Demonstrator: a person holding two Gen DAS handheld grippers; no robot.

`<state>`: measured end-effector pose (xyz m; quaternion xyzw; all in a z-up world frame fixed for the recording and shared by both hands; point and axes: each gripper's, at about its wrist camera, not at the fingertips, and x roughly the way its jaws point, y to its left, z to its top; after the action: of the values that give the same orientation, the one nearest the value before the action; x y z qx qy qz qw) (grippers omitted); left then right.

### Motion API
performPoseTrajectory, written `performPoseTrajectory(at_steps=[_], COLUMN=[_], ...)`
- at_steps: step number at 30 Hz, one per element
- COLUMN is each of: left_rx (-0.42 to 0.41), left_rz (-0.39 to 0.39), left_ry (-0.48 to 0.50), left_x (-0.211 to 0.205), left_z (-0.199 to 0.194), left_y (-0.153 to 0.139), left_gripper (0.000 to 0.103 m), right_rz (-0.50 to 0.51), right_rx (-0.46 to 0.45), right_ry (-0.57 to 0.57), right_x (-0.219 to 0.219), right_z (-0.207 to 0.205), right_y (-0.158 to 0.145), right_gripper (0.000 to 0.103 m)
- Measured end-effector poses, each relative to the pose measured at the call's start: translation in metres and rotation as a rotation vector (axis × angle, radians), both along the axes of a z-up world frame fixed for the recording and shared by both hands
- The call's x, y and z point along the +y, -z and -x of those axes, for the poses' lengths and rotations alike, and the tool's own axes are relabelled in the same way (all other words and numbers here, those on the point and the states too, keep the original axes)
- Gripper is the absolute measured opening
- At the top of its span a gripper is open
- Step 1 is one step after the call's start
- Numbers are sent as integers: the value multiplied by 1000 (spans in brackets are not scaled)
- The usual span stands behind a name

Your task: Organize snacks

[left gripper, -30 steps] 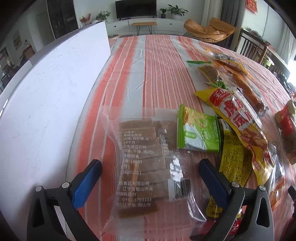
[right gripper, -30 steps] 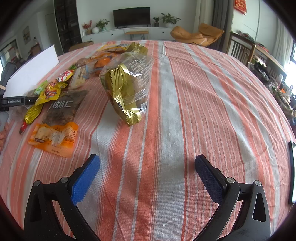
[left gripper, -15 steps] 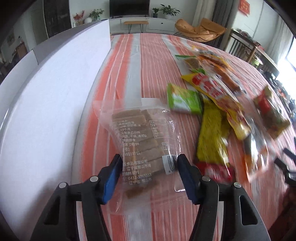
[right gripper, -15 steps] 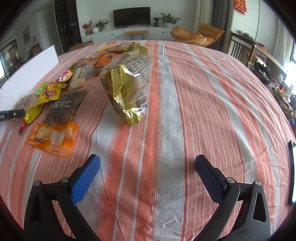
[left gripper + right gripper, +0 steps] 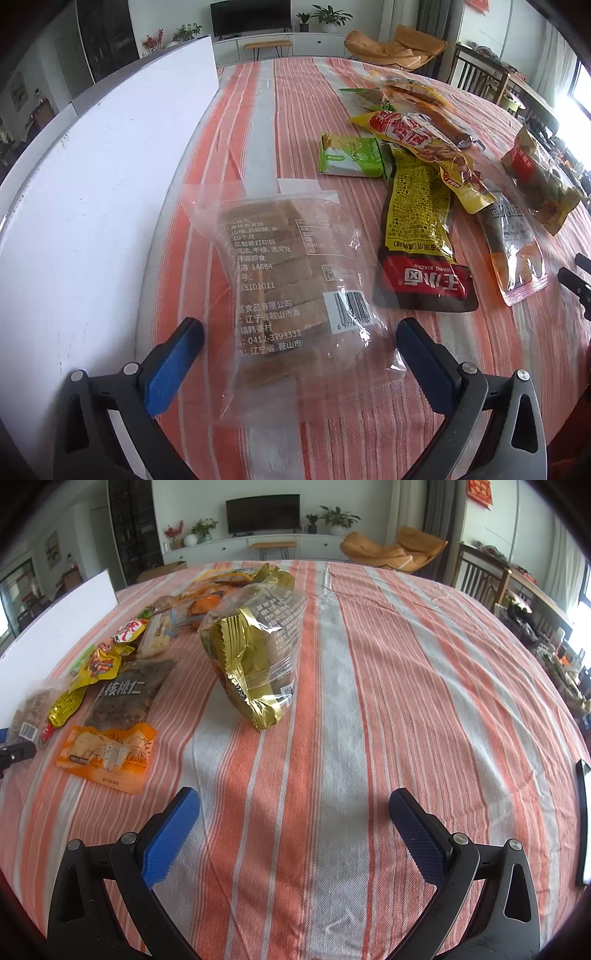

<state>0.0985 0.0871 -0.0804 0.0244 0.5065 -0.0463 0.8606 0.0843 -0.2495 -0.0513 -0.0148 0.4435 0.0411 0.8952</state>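
The left gripper is seen with jaws spread wide, having just been opening again; the clear bag of brown bars lies flat between them, unpinched, near the table's left edge beside the white board. The right gripper is released over bare striped tablecloth. Farther off, a gold bag is propped mid-table; a yellow packet and green packet lie beyond.

left hand-held gripper: jaws just opened wide, nothing gripped | right hand-held gripper: jaws wide apart, empty
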Motion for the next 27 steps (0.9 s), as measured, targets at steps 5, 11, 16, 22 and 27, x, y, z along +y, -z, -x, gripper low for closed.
performPoseTrajectory(at_steps=[5,11,16,22,27], left_rx=[-10,-31,25,56,67], left_rz=[-2,2,-1,-9,0], left_ry=[-2,4,54,33,12], left_x=[0,1,2,-1,-1], left_z=[0,4,2,-10,-20], left_y=[0,0,-2,-1,-1], left_gripper=[103,103,103,103,103], right_rz=[0,0,0,0,-1], right_rx=[0,0,0,0,0], right_ry=[0,-1,0,0,-1], right_x=[0,0,0,1,1], right_z=[0,0,0,0,0], right_y=[0,0,0,0,0], right_gripper=[103,103,103,103,103])
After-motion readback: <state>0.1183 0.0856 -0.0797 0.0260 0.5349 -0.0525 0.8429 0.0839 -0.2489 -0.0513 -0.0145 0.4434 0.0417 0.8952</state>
